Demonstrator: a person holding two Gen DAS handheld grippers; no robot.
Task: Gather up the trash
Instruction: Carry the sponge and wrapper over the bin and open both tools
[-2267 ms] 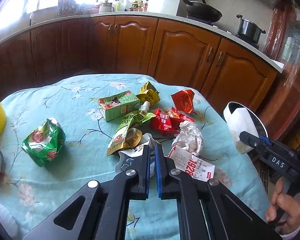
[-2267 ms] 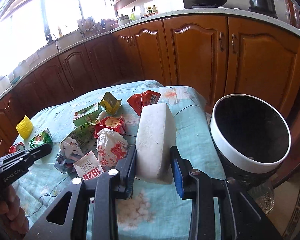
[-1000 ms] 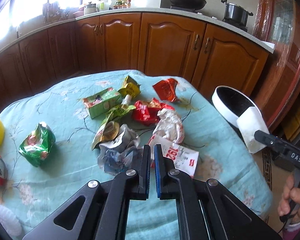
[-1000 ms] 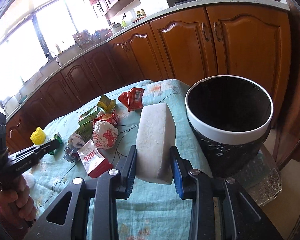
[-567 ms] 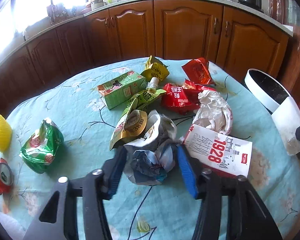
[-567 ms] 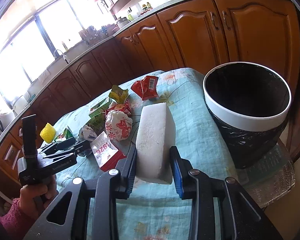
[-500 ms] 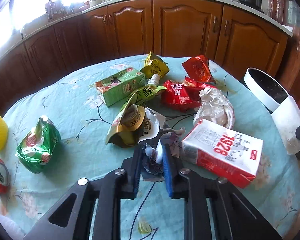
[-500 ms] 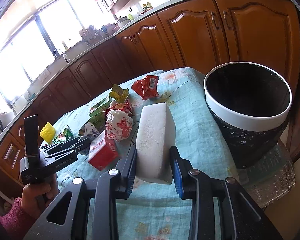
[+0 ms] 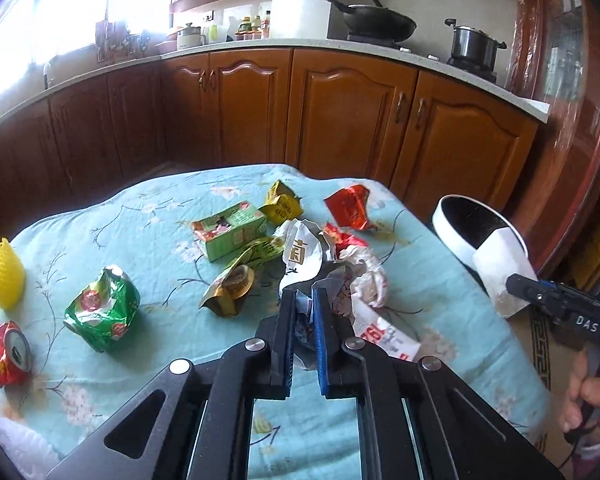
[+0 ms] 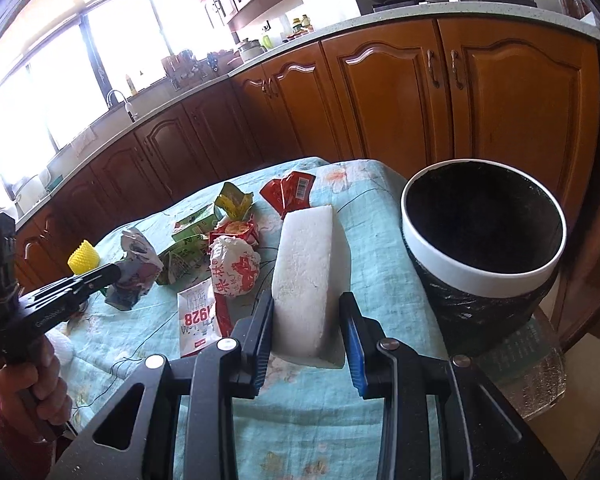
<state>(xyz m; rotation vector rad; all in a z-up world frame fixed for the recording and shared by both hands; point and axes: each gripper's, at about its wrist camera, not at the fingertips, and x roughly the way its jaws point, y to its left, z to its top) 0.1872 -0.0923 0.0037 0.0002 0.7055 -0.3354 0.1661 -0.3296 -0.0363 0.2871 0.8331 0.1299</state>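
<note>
a crumpled grey-and-white foil wrapper (image 9: 305, 264) is pinched between the nearly closed jaws of the left gripper (image 9: 303, 300) and is held above the litter in the middle of the table; its creased, shiny sheet fans upward past the fingertips. a white foam block (image 10: 308, 276), wedge-shaped with a grainy surface, is clamped between the partly open jaws of the right gripper (image 10: 306, 320), beside the trash bin (image 10: 484, 272), a round bin with a smooth white rim and a wrinkled black liner that stands off the table's right edge. around the held wrapper lie a green drink carton (image 9: 230, 236), a yellow foil pouch (image 9: 281, 206), a red foil packet (image 9: 350, 208), a crumpled white-and-red paper wrapper (image 10: 236, 268), a flat carton printed 1928 (image 10: 198, 320) and a gold-and-green sachet (image 9: 232, 284). further left sit a crushed green bag (image 9: 102, 312), a dented red can (image 9: 4, 354) and a yellow ribbed foam sleeve (image 9: 2, 278). the table is covered by a pale blue floral tablecloth (image 9: 140, 220). behind it a curved run of brown wooden cabinets (image 9: 340, 120) is seen under a light countertop, with a black wok (image 9: 376, 24) and a steel pot (image 9: 474, 46) on the stove.
</note>
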